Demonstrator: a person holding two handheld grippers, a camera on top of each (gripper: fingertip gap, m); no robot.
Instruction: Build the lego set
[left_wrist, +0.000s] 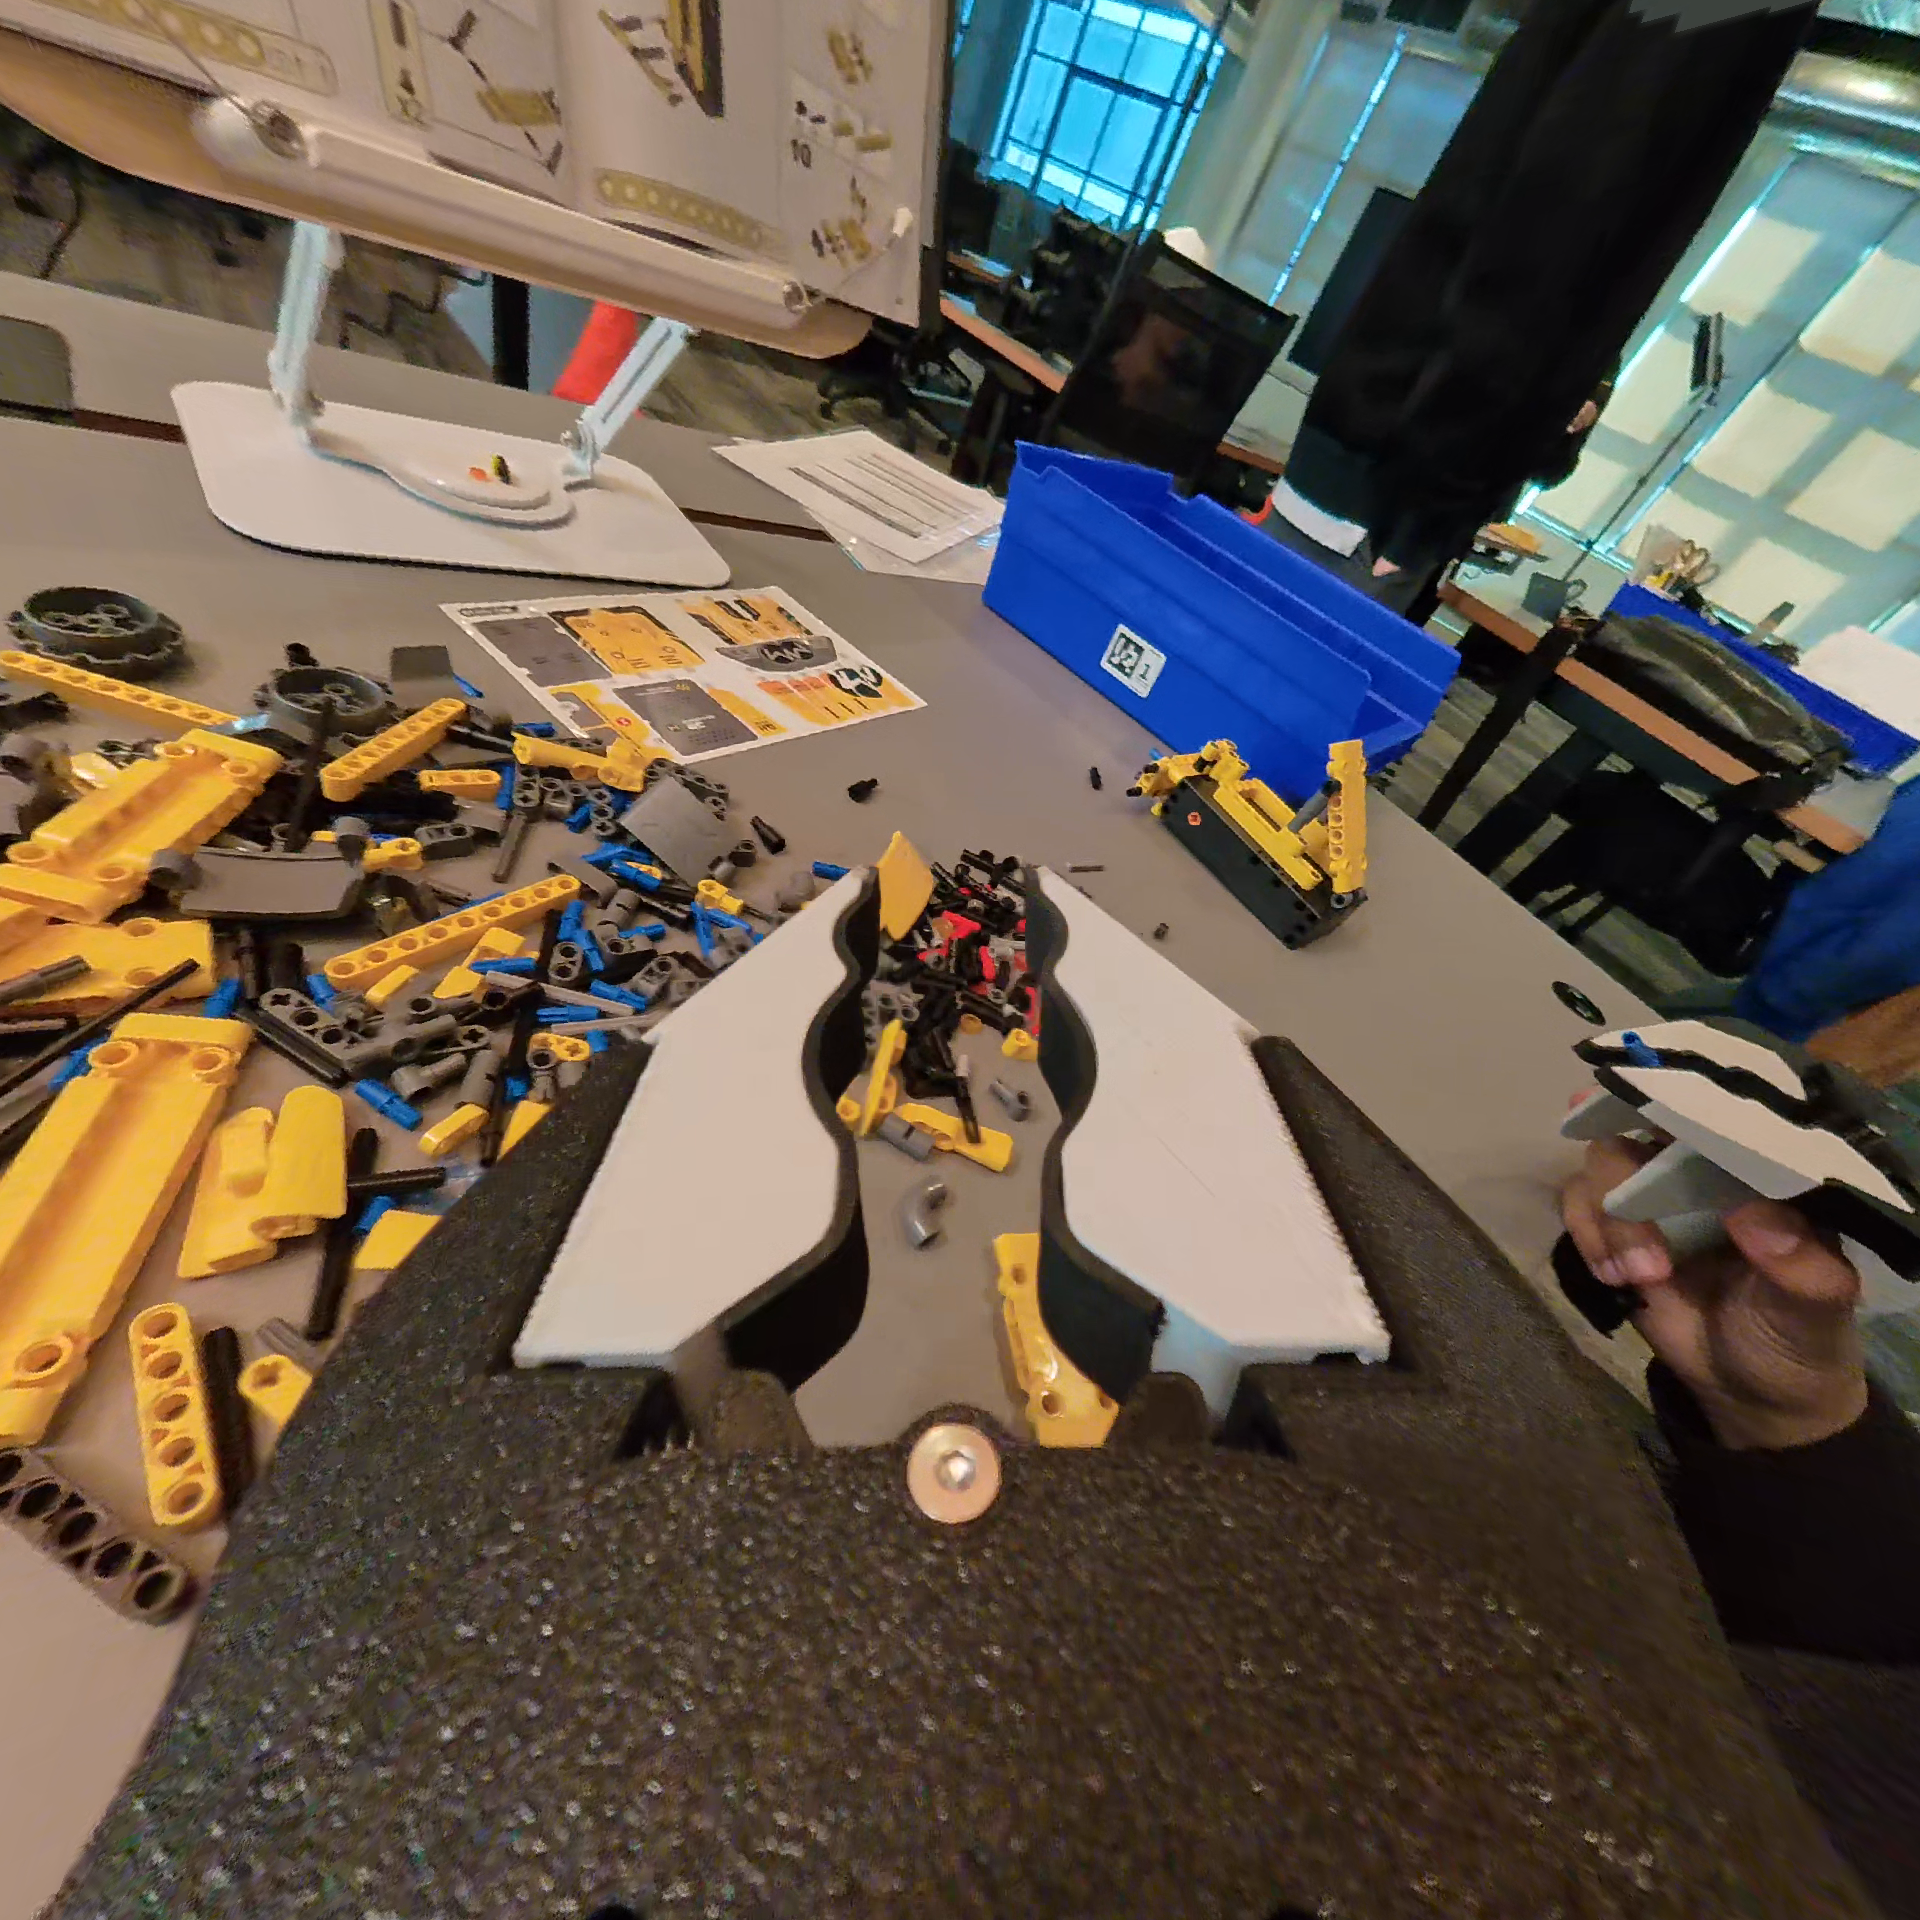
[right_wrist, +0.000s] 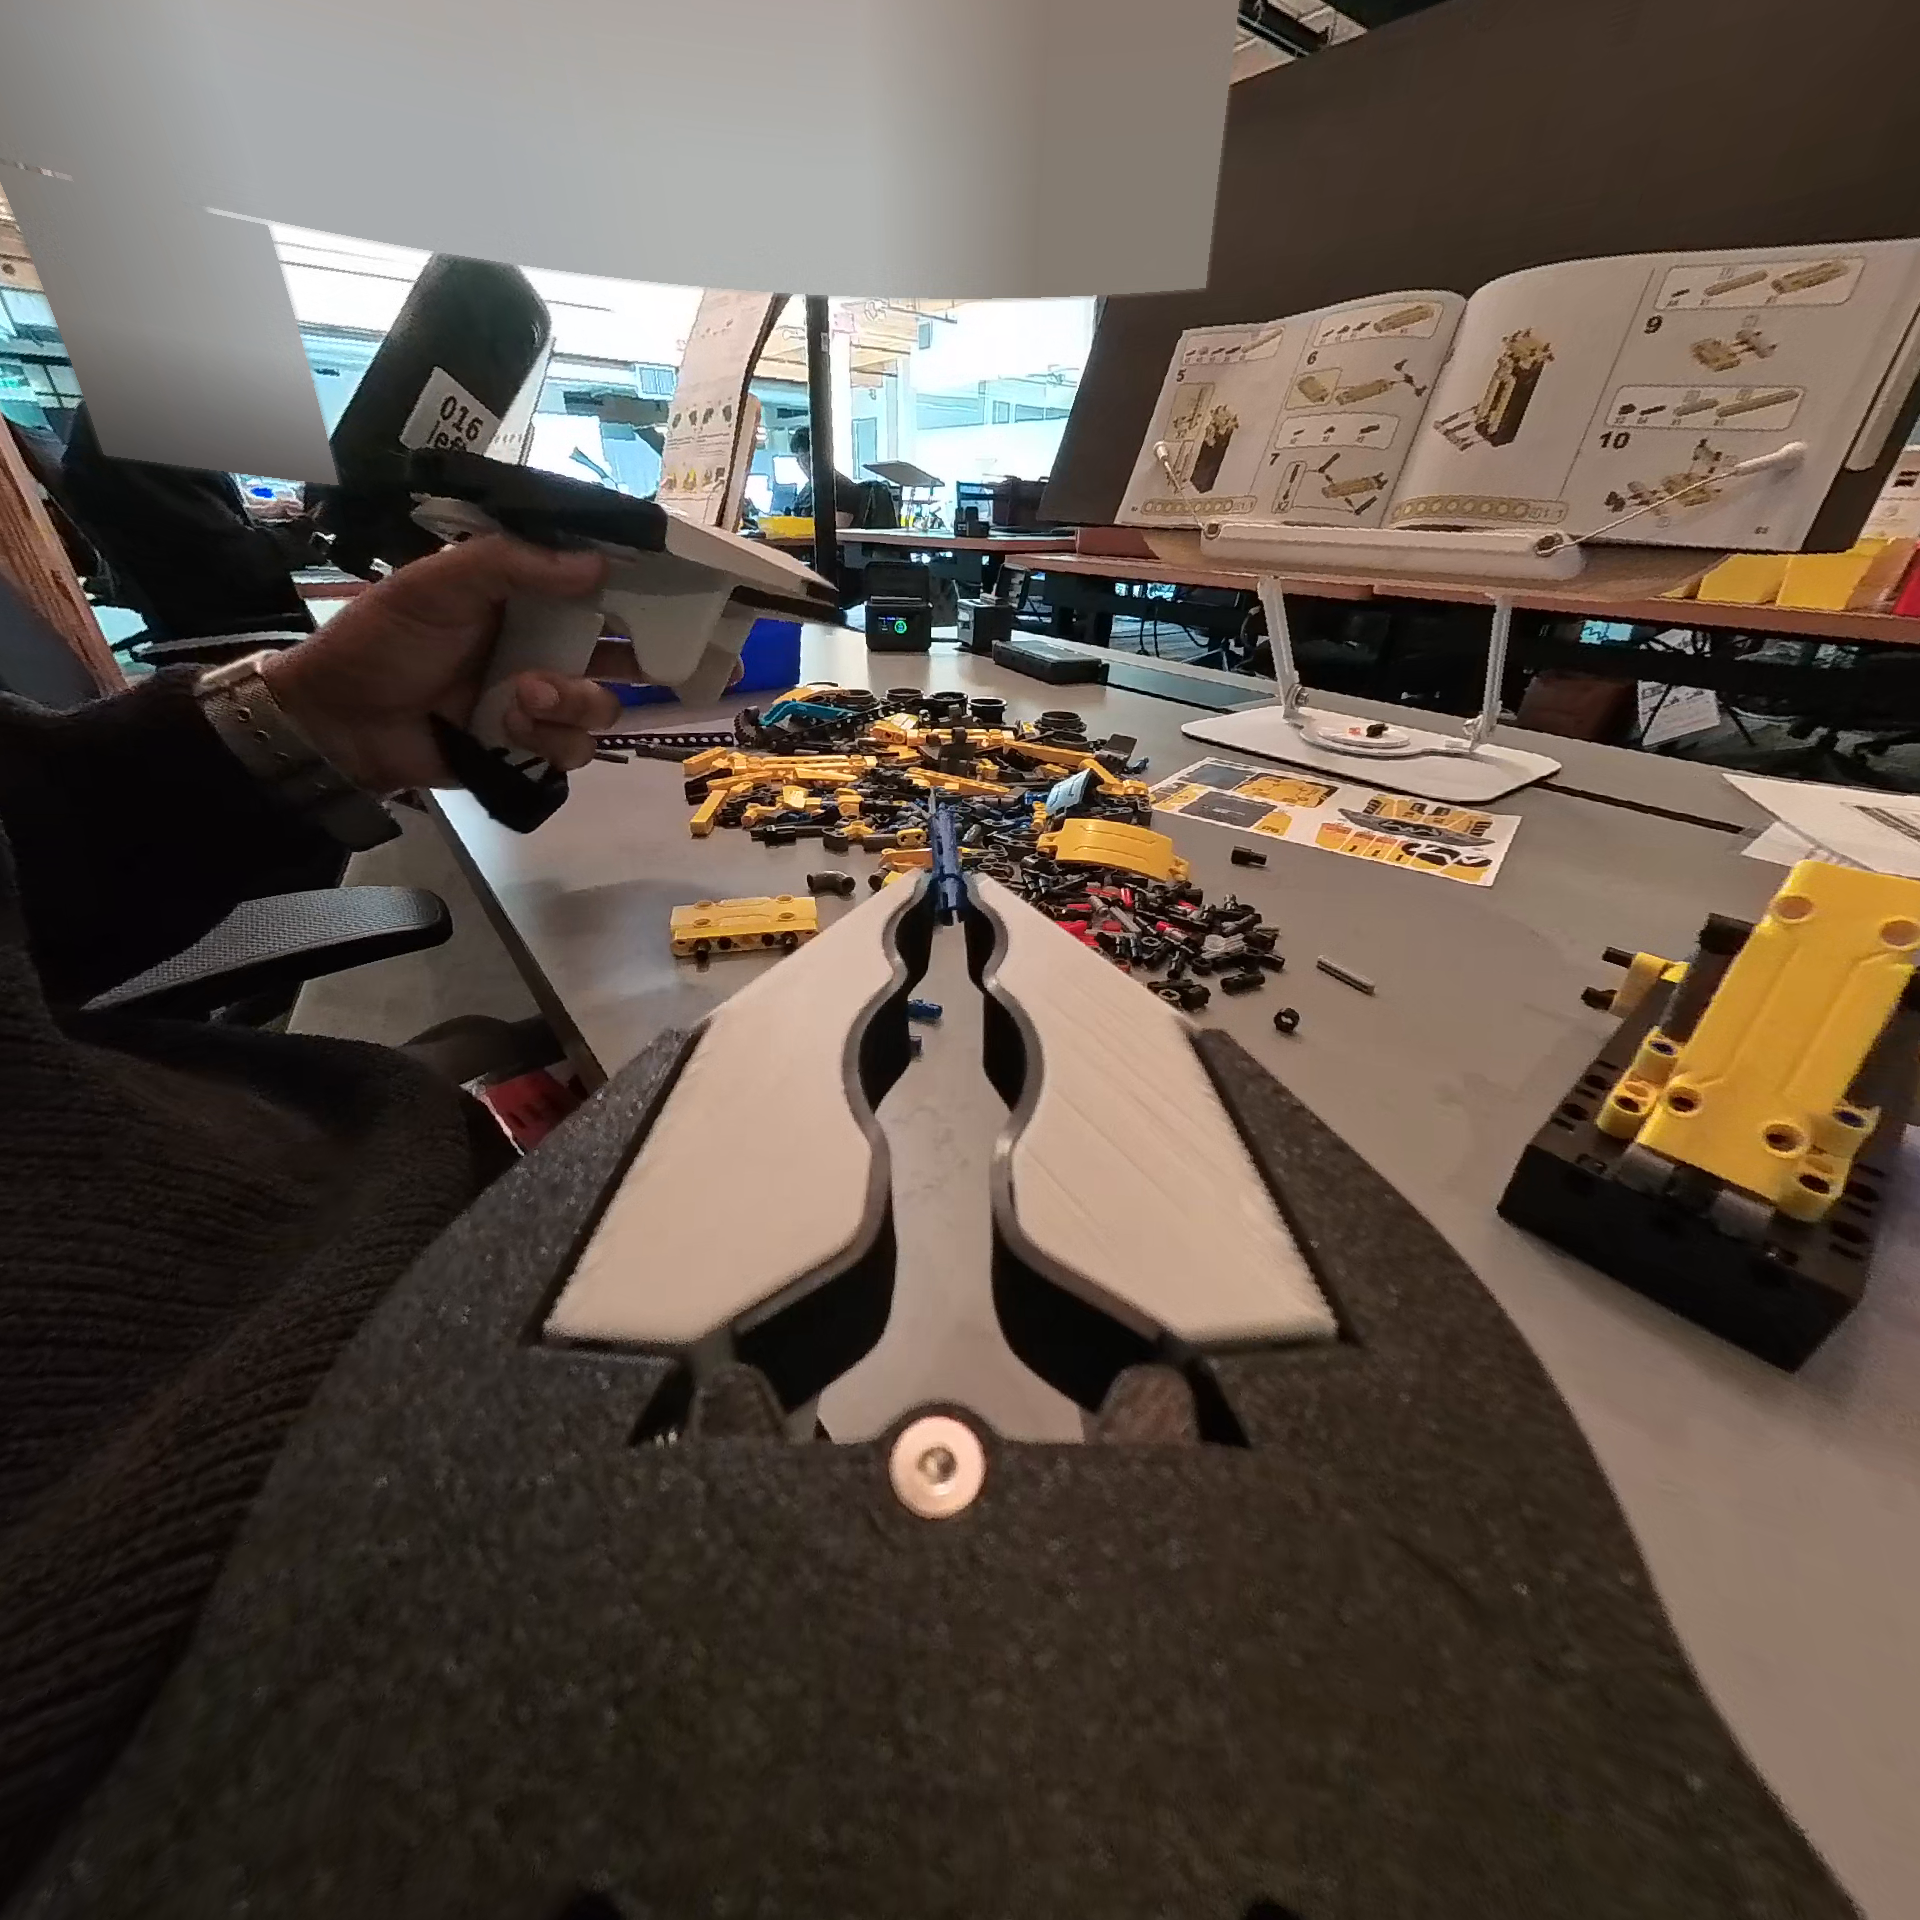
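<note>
We're hovering our left gripper, jaws parted and empty, over the loose brick pile; our right gripper is pinching a blue pin lengthwise, the black-and-yellow assembly lying to its right.

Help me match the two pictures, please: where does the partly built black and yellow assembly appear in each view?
Left wrist view: the partly built assembly stands on the grey table right of centre, beyond the claw tips, in front of the blue bin.
Right wrist view: it fills the right edge, close to the camera.
Shared landmark: the sticker sheet lying flat by the white book stand.
</note>
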